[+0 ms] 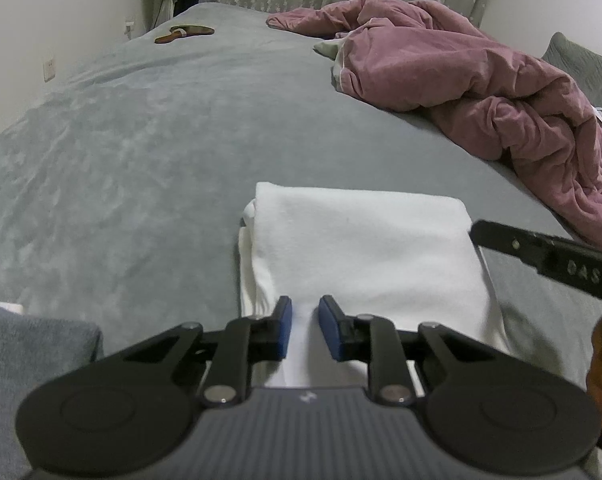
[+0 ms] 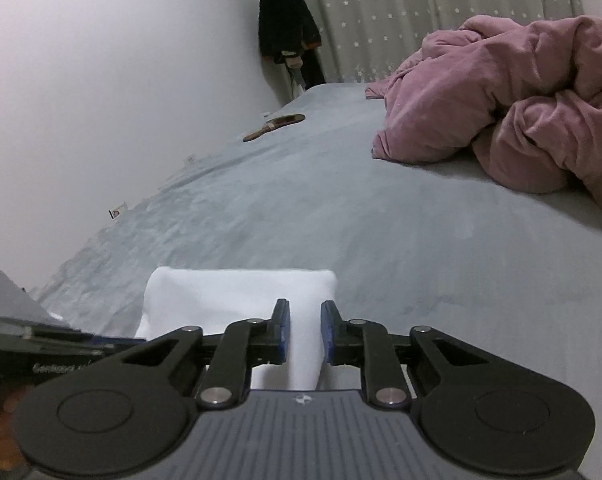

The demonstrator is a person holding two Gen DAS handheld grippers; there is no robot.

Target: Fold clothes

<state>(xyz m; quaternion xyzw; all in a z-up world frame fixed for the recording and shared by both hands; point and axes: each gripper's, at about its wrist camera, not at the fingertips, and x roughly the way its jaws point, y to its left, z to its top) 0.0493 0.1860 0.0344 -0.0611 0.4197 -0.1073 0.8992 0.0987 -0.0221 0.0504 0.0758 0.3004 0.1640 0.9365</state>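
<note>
Left gripper (image 1: 304, 328): I see my blue pads spread apart with a clear gap, nothing between them, poised over the near end of the folded cloth.
Right gripper (image 2: 305, 332): pads likewise spread, pinching nothing; its black finger also enters the left wrist view from the right, by the cloth's right edge.
Folded white garment (image 1: 365, 248): lies flat on the grey bed cover (image 1: 161, 152), folded to a neat rectangle, layered edges showing on its left side, directly ahead of both grippers.
Pink quilt (image 1: 481, 92): bunched up at the far right of the bed, well apart from the garment.
Wooden paddle (image 1: 184, 34): lying near the far left corner of the bed.
Containers: I can make out none from either wrist view.
</note>
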